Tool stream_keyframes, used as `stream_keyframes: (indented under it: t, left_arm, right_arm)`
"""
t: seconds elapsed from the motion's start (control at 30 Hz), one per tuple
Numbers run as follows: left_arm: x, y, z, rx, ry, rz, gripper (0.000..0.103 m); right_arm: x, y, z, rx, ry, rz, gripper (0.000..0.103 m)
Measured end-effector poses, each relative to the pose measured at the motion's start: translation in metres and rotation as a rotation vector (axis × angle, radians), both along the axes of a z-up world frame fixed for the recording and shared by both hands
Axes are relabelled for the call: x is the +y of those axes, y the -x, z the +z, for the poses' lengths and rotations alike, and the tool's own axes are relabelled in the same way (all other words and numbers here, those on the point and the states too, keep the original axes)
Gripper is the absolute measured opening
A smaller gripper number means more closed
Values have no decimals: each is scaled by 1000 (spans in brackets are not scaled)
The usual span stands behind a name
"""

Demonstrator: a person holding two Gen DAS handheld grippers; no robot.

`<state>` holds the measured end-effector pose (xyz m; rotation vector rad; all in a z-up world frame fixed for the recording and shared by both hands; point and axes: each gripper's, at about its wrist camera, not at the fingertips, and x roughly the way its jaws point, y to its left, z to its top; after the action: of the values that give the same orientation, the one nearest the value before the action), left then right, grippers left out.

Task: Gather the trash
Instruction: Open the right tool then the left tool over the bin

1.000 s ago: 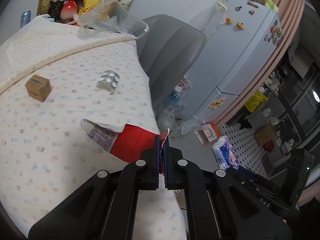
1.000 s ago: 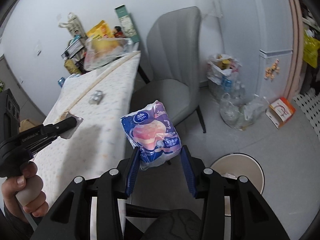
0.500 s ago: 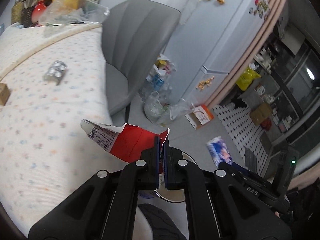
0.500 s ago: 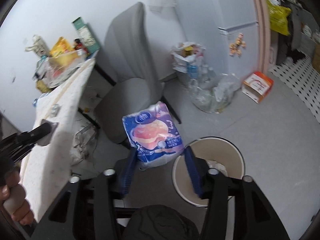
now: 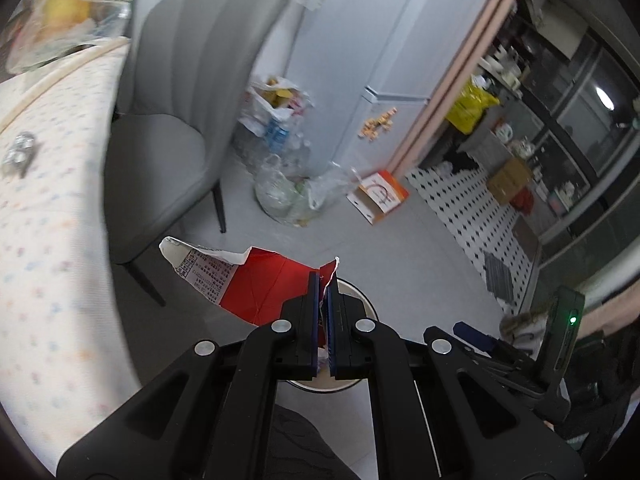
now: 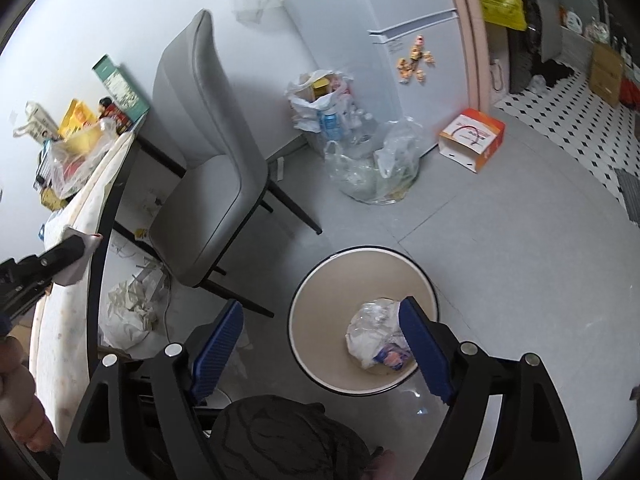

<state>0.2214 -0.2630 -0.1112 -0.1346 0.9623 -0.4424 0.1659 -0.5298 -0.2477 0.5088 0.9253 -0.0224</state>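
My left gripper is shut on a torn red and white paper package, held in the air over the floor just above the rim of the round bin. My right gripper is open and empty above the beige bin. The blue and pink tissue pack lies in the bin beside a crumpled white bag. A crushed silver can lies on the patterned tablecloth. The left gripper also shows at the left edge of the right wrist view.
A grey chair stands between the table and the bin. Clear plastic bags of bottles and an orange and white box sit by the fridge. Crumpled white paper lies under the table.
The right gripper opened and the tissue pack dropped into the bin. The left gripper carried the red package off the table toward the bin.
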Motion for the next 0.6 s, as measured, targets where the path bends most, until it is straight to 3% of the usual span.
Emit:
stream_keyframes:
  t: [0.4, 0.6]
  left_arm:
    - [-84, -5, -27, 78, -22, -166, 4]
    - [-112, -20, -50, 173, -27, -205, 4]
  right_arm:
    - [-45, 34, 5, -29, -28, -94, 80]
    - [-62, 45, 2, -31, -34, -133, 80]
